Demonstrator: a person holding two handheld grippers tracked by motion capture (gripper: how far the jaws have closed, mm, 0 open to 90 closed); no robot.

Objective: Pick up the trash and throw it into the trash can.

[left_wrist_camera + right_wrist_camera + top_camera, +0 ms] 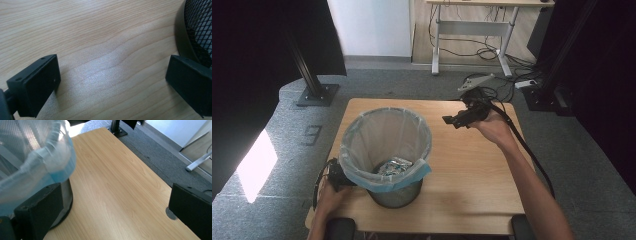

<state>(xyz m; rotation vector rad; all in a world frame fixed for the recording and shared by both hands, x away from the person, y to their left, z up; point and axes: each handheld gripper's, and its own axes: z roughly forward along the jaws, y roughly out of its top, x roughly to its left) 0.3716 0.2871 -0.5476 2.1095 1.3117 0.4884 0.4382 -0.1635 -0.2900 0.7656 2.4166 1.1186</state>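
A black mesh bin [398,196] lined with a translucent blue-edged bag [362,125] stands on the wooden table [472,175]. Something crumpled and silvery [393,166] lies at its bottom. My left gripper [337,176] rests low at the bin's left side, partly hidden by it. In the left gripper view it [113,72] is open over bare wood, with the bin's base [200,27] just past the right jaw. My right gripper [451,120] hovers to the right of the bin's rim. It [116,197] is open with nothing between the jaws, and the bag [37,152] is at its left.
The table's far edge meets grey carpet [412,85]. A black stand on a base plate [316,92] rises at the back left. A desk frame [472,30] with loose cables and a power strip [527,84] sits at the back right.
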